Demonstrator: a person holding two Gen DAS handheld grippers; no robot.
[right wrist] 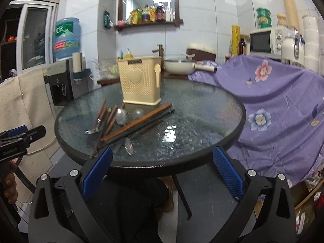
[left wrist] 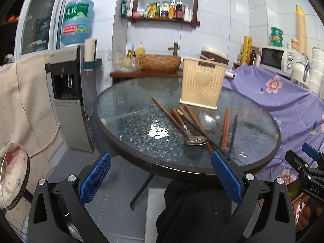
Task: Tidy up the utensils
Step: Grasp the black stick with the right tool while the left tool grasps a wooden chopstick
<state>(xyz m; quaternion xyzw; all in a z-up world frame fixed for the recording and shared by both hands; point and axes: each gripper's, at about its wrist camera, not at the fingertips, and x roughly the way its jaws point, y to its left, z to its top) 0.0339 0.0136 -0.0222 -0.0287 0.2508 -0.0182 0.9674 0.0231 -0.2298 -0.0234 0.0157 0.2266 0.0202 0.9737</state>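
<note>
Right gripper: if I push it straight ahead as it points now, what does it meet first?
Probably the near rim of the glass table; the right gripper is open and empty. Any higher, it crosses bare glass right of the chopsticks. Depth is uncertain.

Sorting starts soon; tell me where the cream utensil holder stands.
The cream utensil holder stands upright on the glass table, at its far side, just behind the pile of chopsticks and spoons.

Cream heart-embossed holder (left wrist: 201,85), brown chopsticks (left wrist: 225,128), purple floral cloth (left wrist: 283,101), blue-padded fingers (left wrist: 95,178).

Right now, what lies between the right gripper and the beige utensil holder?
In the right wrist view, the right gripper and beige utensil holder are separated by loose chopsticks and spoons on the glass table.
</note>
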